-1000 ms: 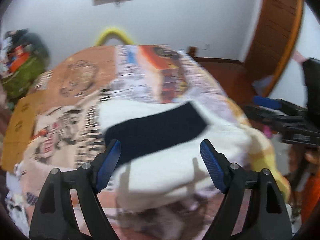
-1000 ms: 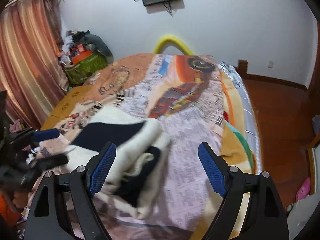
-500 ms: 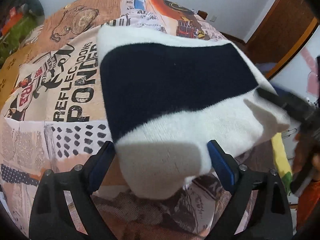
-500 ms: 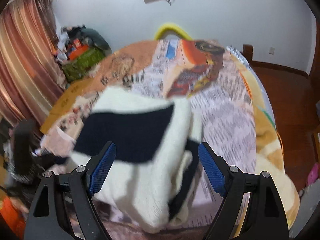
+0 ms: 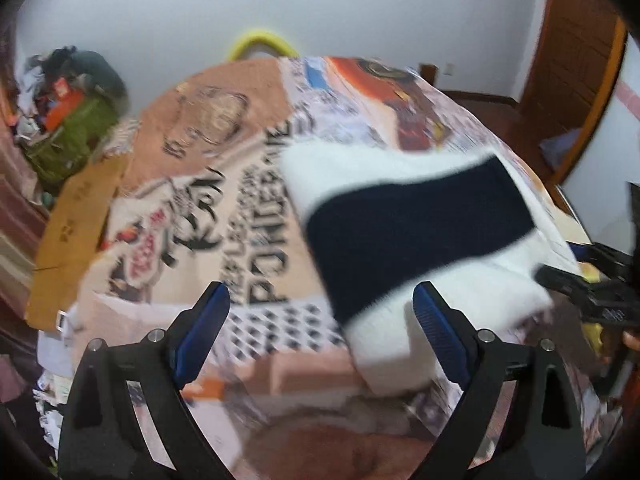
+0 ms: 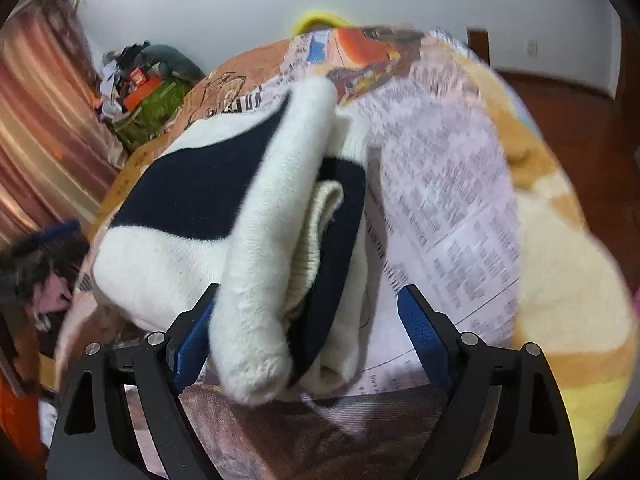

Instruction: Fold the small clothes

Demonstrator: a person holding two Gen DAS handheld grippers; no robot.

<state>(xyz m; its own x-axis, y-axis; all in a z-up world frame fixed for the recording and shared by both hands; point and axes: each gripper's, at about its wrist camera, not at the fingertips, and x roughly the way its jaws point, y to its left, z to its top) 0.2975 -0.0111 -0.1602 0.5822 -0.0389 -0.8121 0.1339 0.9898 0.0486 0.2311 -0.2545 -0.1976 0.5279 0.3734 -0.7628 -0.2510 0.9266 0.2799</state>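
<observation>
Right now the folded white sweater with the navy band [image 6: 224, 216] sits on the printed bedspread [image 6: 448, 208], filling the centre and left of the right wrist view and lying right of centre in the left wrist view. The right claw [image 6: 308, 332] is spread wide around the near end of the bundle, its blue fingers to either side, with nothing pinched between them. The left claw [image 5: 320, 332] is also released; its right finger sits close beside the sweater's near white edge, though whether it touches I cannot tell through the blur.

The risk, as I see it, lies in those stacked layers at the near end. They look loose and rolled, so a claw closing on only the top layer could drag it off the others and undo the fold. The bedspread is soft and rumpled, so a low approach might catch it too.
</observation>
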